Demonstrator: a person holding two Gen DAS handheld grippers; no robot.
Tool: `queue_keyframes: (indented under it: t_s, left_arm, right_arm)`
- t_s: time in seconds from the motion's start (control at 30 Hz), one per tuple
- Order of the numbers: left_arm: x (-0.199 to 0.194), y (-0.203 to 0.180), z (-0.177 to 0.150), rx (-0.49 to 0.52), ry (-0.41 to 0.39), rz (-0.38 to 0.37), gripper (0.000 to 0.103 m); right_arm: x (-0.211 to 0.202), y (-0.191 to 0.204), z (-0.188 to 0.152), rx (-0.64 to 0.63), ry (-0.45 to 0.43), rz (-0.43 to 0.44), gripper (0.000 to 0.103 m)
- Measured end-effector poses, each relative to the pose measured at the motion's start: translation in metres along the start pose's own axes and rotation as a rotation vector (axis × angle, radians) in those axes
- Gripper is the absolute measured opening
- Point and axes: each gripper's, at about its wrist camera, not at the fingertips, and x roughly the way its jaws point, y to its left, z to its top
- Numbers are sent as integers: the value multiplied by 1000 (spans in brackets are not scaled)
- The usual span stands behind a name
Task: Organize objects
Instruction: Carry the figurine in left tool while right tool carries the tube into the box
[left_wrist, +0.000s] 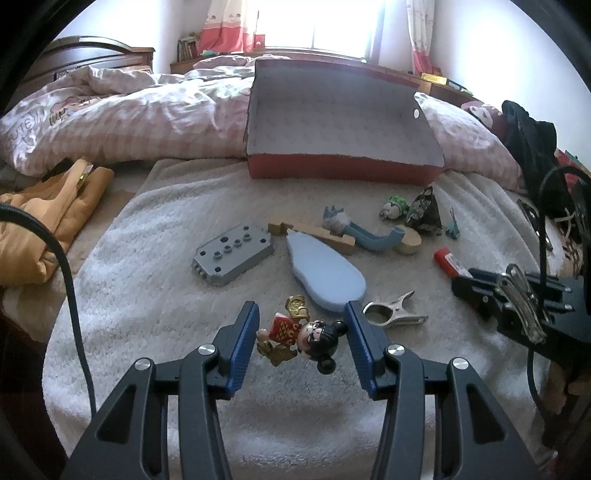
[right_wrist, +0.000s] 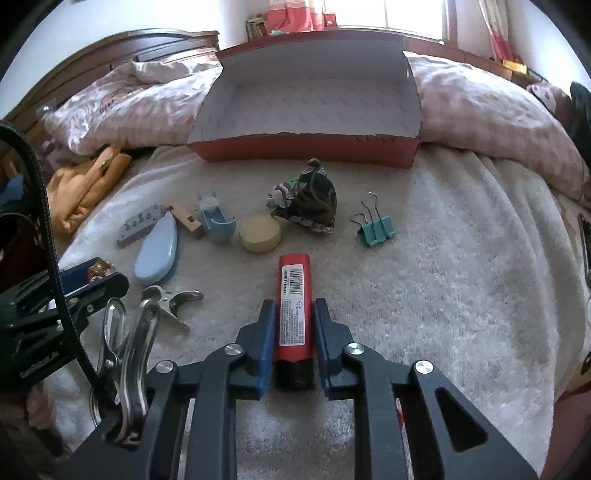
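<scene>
My left gripper (left_wrist: 301, 332) is open, its blue pads on either side of a small doll figure (left_wrist: 301, 334) in a red dress with black hair, lying on the white towel (left_wrist: 155, 295). My right gripper (right_wrist: 294, 332) is shut on a red stick-shaped tube (right_wrist: 294, 306) with a barcode label, low over the towel. An open red cardboard box (right_wrist: 306, 147) with a white inside stands at the back, also in the left wrist view (left_wrist: 343, 170). The box holds nothing that I can see.
On the towel lie a light blue brush (left_wrist: 325, 275), a grey drilled block (left_wrist: 232, 254), a wooden piece (left_wrist: 317, 236), a blue curved toy (left_wrist: 373, 236), a dark patterned pouch (right_wrist: 310, 203), a teal binder clip (right_wrist: 376, 229), a round wooden disc (right_wrist: 260, 232) and a metal clamp (left_wrist: 395, 314). Orange cloth (left_wrist: 48, 221) lies left.
</scene>
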Motion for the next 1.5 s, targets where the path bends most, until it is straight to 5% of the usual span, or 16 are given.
queue_keyframes:
  t_s: [0.37,1.5]
  left_arm:
    - [2,-12,19,24,3,-9,48]
    - [10,-22,107,16,-67,9,48]
  right_arm:
    - [-14,-1,-2,46,14,114,21]
    - [-33,-14,56,68,-71,155,21]
